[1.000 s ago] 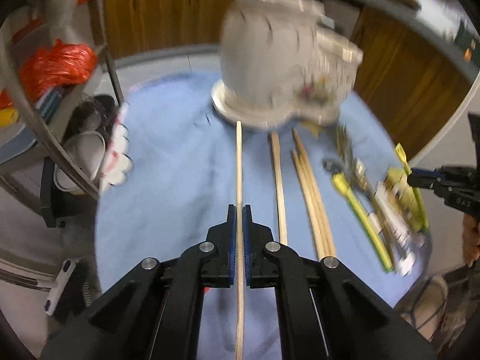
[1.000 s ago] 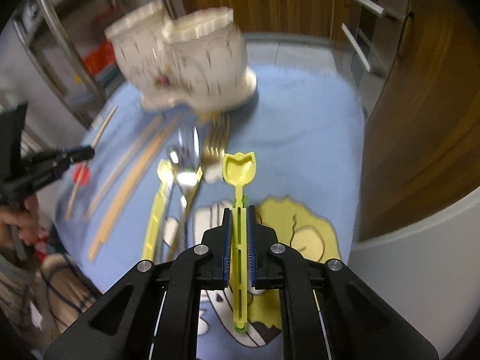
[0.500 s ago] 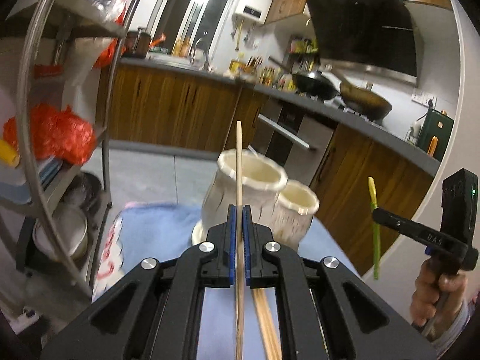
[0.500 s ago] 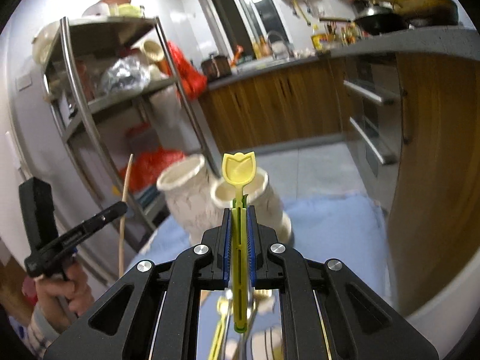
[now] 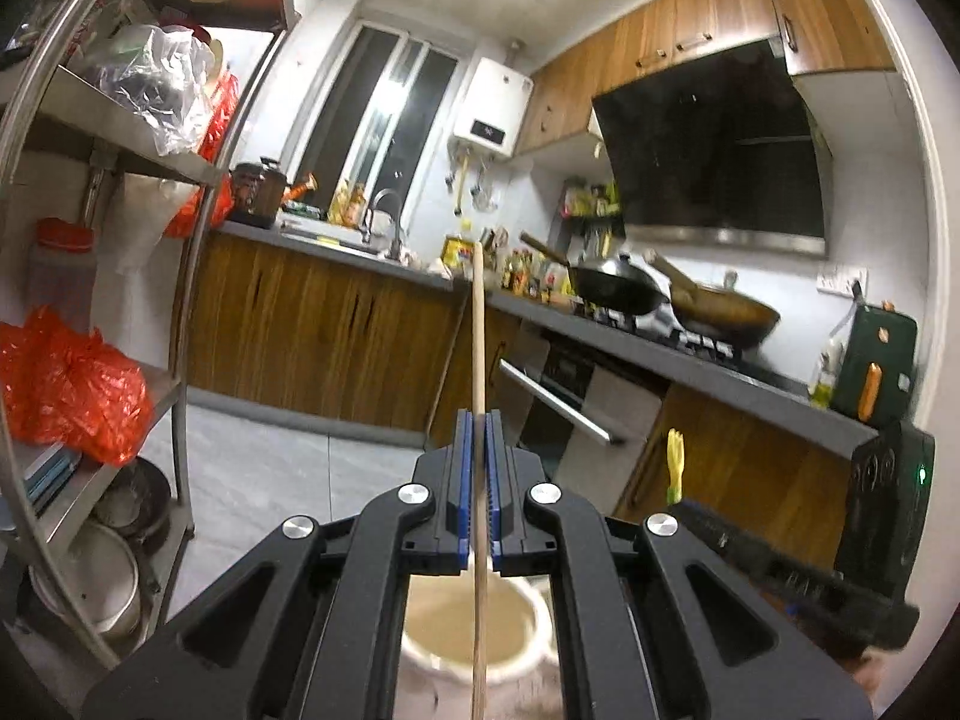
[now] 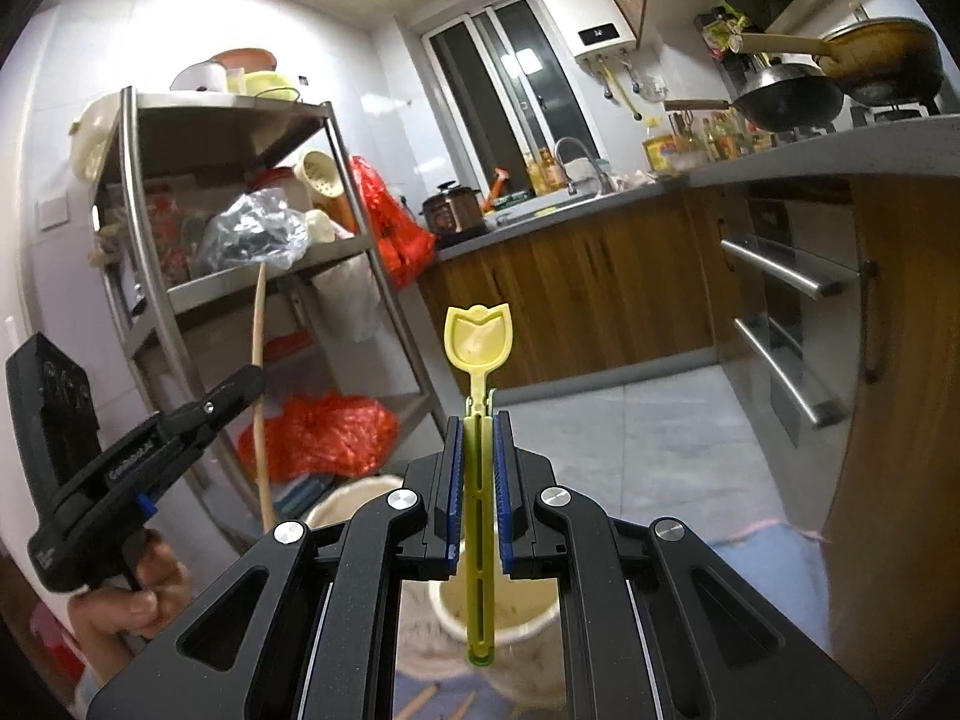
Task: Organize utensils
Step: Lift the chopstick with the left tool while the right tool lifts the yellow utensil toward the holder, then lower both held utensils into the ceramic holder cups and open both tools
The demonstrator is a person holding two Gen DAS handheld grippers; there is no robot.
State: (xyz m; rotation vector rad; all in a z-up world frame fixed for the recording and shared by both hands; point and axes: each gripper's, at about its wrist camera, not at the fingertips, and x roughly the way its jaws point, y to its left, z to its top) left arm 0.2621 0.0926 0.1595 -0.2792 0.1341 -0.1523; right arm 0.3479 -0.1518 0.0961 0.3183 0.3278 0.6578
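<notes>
My left gripper is shut on a wooden chopstick held upright, its lower end over the mouth of a white ceramic holder. My right gripper is shut on a yellow plastic spoon, bowl end up, handle hanging over the second white holder cup. The left gripper with the chopstick shows at the left of the right wrist view, above the other cup. The right gripper's arm and spoon show at the right of the left wrist view.
A steel shelf rack with red bags and pots stands to the left. Wooden kitchen cabinets and an oven run behind. The blue cloth lies under the holders, with chopsticks on it.
Both grippers have risen and tipped further up, carrying the chopstick and the spoon from beside the holders to above their mouths. The table has dropped mostly out of view.
</notes>
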